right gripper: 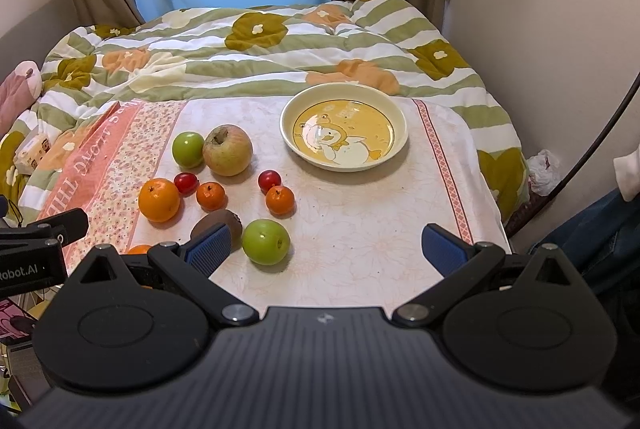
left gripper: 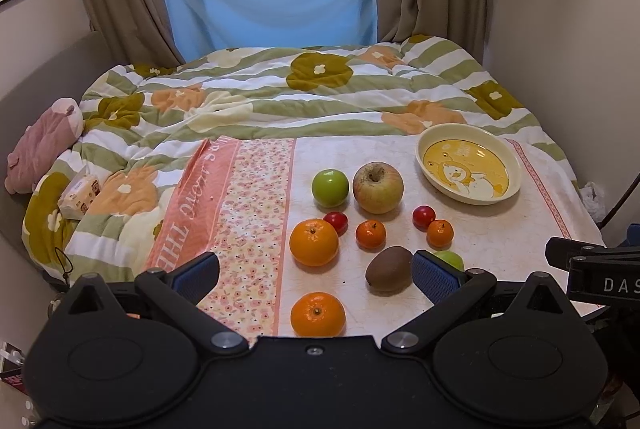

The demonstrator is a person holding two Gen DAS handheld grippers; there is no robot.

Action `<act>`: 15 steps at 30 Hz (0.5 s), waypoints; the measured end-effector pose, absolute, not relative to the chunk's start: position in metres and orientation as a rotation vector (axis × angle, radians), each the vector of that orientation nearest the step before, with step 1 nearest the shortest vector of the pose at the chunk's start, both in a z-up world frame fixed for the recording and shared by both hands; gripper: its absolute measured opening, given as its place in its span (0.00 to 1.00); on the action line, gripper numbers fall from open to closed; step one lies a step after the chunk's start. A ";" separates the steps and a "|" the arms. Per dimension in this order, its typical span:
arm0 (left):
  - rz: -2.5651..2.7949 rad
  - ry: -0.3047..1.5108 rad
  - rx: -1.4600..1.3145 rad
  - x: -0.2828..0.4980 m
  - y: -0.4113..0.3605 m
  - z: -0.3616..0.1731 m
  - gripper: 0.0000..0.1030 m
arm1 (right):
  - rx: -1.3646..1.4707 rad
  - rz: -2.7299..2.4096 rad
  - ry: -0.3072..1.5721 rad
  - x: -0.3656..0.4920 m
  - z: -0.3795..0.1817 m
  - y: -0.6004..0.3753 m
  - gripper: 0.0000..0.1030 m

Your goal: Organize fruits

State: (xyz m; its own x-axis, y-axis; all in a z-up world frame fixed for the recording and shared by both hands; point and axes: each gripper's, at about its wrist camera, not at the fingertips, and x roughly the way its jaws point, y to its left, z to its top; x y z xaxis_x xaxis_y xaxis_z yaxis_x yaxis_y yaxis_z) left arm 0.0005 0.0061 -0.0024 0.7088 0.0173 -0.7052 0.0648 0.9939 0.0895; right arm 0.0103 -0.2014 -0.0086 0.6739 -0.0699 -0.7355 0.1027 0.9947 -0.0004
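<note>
My left hand-held gripper (left gripper: 316,275) and right hand-held gripper (right gripper: 326,247) both hang with fingers spread apart, holding nothing. The fruits (right gripper: 228,150) sit clustered left of centre on the cloth (right gripper: 360,229); the yellow plate (right gripper: 344,161) lies upper right, bare.

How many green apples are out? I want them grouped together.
2: one green apple touching the big russet apple, another nearer, right of the kiwi. None seems hidden.
</note>
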 end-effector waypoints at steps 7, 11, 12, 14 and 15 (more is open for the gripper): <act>-0.019 0.775 0.108 -0.001 0.008 -0.001 1.00 | 0.042 -0.099 0.827 0.010 -0.008 -0.201 1.00; -0.017 0.770 0.105 -0.002 0.010 0.001 1.00 | 0.041 -0.099 0.826 0.010 -0.008 -0.200 1.00; -0.016 0.771 0.106 -0.002 0.009 0.001 1.00 | 0.041 -0.099 0.826 0.010 -0.008 -0.200 1.00; -0.016 0.769 0.109 -0.002 0.009 0.001 1.00 | 0.041 -0.099 0.827 0.010 -0.008 -0.200 1.00; -0.016 0.768 0.108 -0.002 0.009 0.001 1.00 | 0.040 -0.099 0.827 0.010 -0.008 -0.200 1.00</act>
State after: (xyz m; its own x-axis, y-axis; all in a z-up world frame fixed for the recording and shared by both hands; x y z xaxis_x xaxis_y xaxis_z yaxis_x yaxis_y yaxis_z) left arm -0.0017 0.0094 0.0009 0.7195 0.0249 -0.6940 0.0537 0.9944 0.0914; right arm 0.0098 -0.1995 -0.0078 0.6728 -0.0725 -0.7363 0.1040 0.9946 -0.0029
